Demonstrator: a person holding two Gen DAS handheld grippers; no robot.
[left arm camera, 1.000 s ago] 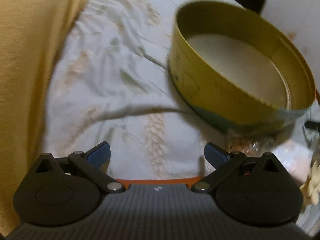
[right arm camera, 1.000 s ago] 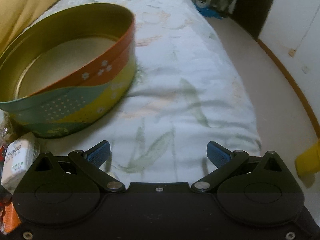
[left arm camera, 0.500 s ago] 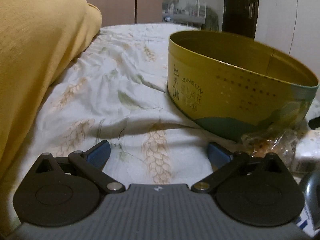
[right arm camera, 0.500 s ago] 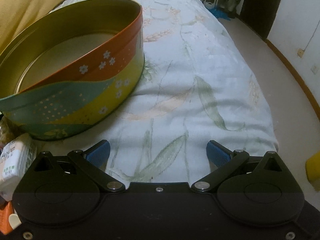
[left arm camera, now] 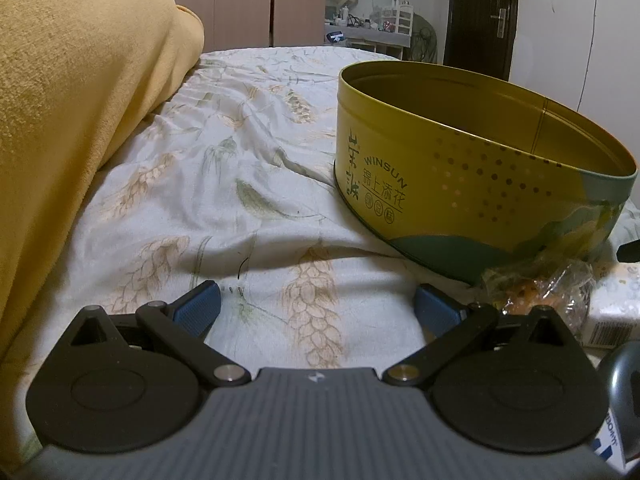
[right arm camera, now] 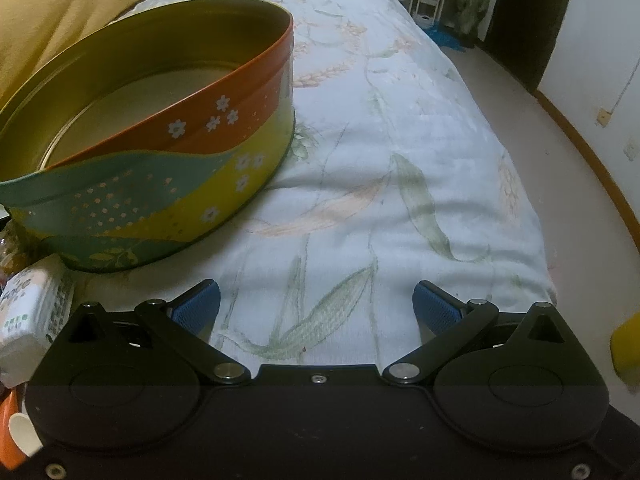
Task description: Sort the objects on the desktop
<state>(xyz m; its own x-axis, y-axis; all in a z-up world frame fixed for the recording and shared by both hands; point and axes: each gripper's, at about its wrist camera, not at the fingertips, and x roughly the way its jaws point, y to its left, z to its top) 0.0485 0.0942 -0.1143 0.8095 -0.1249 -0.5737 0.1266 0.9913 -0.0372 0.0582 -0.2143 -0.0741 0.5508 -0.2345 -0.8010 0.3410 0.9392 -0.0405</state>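
Hovering over the bed (left arm camera: 248, 184), both grippers hold nothing.
Left gripper (left arm camera: 318, 308) and right gripper (right arm camera: 316, 306) have jaws apart; the round tin (left arm camera: 460, 184) sits at two o'clock, tissue pack (right arm camera: 28, 312) at nine.

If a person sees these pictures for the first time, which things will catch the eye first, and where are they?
The big round open tin, yellow, orange and green and seemingly empty, stands on the leaf-printed bedsheet and dominates both views. A mustard-yellow blanket rises along the sheet's left side. Small clutter lies at the tin's near edge: a crinkled clear wrapper and a white tissue pack, while the left gripper and right gripper hover open and empty.
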